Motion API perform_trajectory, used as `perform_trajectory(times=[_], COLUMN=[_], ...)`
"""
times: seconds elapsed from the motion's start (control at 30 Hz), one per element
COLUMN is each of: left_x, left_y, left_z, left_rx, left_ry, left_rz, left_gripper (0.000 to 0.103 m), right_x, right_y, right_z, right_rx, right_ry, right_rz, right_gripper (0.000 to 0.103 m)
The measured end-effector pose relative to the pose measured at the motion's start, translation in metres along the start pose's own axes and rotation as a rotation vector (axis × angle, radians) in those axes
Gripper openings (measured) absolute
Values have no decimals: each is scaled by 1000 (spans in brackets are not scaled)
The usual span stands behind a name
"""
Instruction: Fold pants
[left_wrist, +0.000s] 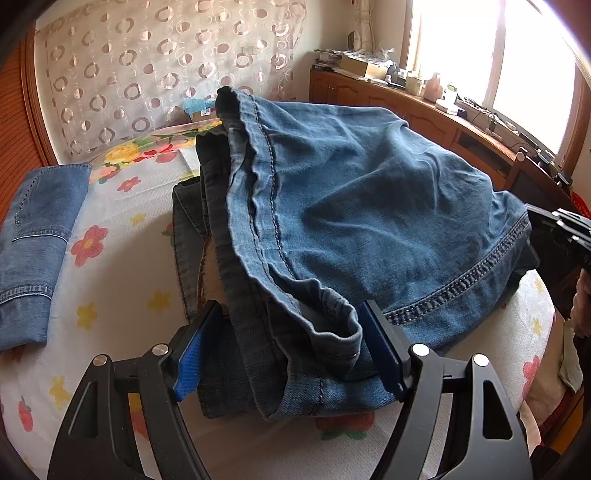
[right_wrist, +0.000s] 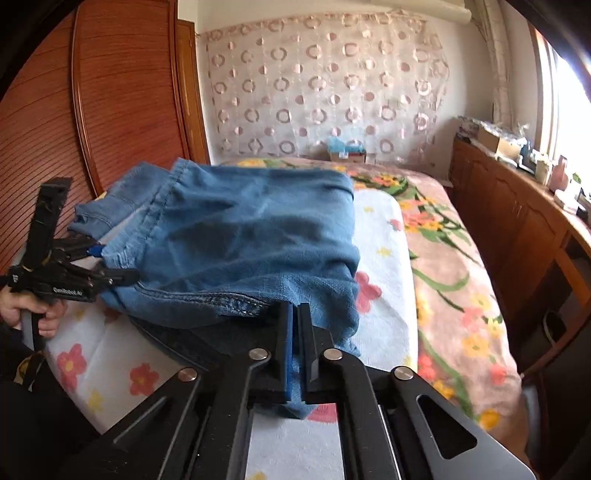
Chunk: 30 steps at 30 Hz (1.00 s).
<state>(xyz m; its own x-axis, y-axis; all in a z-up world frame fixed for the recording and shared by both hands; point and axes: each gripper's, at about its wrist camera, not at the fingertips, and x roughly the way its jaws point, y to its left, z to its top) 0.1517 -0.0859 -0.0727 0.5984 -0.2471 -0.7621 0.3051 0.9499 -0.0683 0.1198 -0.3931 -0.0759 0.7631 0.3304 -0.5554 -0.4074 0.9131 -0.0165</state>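
Pants lie bunched mid-frame on the bed. Right tongs clamp one hem corner for lifting; left tongs stand apart around the other corner, not yet gripping.

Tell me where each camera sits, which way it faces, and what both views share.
Left wrist view: on the left gripper, facing across the flowered bed sheet towards the wooden sideboard; its blue-padded jaws stand open around the bunched blue denim pants; the right gripper shows at the right edge.
Right wrist view: on the right gripper, facing the circle-patterned curtain; jaws shut on denim; a hand holds the left gripper at left.
Shared: pants, sheet, curtain, sideboard.
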Motion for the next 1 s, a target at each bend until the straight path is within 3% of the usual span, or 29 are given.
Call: perform_trajectory(times=[0.13, 0.43, 0.67, 0.8, 0.9, 1.0], left_x=[0, 0, -9, -24, -35, -37], left_y=[1, 3, 4, 5, 6, 4], left_z=[0, 0, 2, 11, 18, 26], left_rx=[-5, -11, -11, -9, -8, 7], left_ry=[0, -3, -28, -68, -100, -111], left_rz=[-6, -15, -1, 8, 7, 13], left_gripper=[78, 78, 78, 78, 78, 78], right_x=[-19, -23, -37, -46, -37, -20], right_y=[1, 8, 8, 7, 5, 9], right_z=[-5, -54, -39, -25, -14, -6], right_rx=[26, 69, 70, 58, 69, 75], right_ry=[-21, 91, 33, -22, -49, -69], right_rz=[8, 20, 2, -24, -36, -29], right_gripper=[0, 0, 1, 12, 37, 41])
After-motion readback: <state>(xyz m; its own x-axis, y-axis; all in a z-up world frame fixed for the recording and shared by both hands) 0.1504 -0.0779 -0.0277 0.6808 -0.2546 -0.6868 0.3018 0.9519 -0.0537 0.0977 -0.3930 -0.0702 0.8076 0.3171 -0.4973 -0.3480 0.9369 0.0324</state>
